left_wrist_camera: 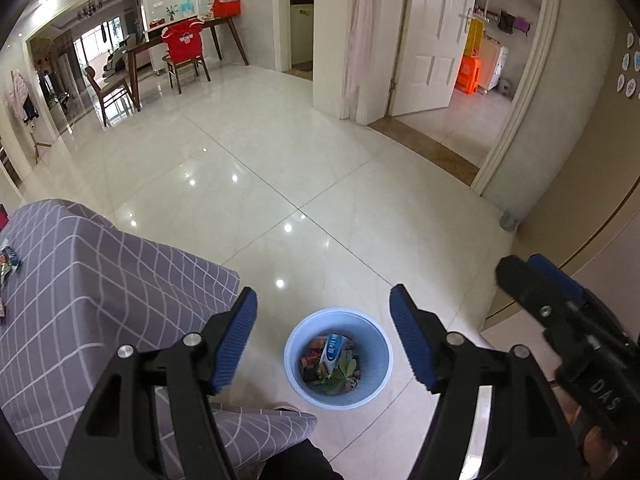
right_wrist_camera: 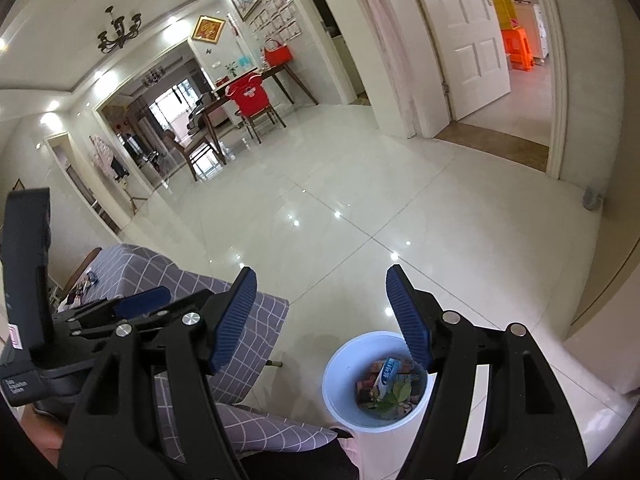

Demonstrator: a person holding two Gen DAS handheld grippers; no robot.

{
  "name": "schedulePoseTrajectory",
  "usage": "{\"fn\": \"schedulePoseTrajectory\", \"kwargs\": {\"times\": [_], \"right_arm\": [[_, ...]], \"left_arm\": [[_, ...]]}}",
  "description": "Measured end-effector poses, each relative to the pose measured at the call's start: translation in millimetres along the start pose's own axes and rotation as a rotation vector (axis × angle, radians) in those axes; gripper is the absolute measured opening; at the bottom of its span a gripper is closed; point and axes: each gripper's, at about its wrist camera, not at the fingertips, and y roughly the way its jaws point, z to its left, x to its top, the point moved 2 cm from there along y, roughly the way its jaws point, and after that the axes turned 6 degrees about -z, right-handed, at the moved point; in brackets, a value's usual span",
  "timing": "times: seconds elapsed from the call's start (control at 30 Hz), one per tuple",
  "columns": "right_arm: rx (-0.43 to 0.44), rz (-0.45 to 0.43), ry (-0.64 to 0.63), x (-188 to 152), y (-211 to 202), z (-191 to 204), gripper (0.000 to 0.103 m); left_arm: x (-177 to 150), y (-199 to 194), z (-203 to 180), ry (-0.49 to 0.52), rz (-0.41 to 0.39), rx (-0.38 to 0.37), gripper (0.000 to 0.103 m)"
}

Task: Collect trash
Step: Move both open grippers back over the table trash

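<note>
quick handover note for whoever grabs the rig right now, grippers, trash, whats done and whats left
Left gripper: open, nothing between the pads, above the bin.
Right gripper: open, empty, beside the left one.
White bin on the floor by the checked-cloth table: holds a blue-white packet, wrappers and green leaves.
Done: those pieces are binned.
Left: wrappers lie on the table's far end.

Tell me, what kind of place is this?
Most likely a family home's living and dining area: a dining table with wooden chairs, a chandelier, and a small trash bin on the glossy tiled floor.
</note>
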Motion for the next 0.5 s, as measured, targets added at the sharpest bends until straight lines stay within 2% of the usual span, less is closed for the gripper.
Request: {"fn": "schedulePoseTrajectory", "kwargs": {"times": [0.2,0.4,0.5], "right_arm": [[0.061,0.020,-0.049,-2.0,4.9,43.8,0.067],[0.163,0.046,-0.151,-2.2,14.6,118.6,0.067],[0.232,0.078,-0.212,-6.3,24.1,169.3,0.067]], "left_arm": [[0.9,-29.5,25.3,-0.029,-0.036,0.023,0.068],[2.5,-71.4,91.0,-0.077,-0.087,0.092,0.069],[-1.5,-95.7,141.1,-0.113,-0.113,0.154,0.070]]}}
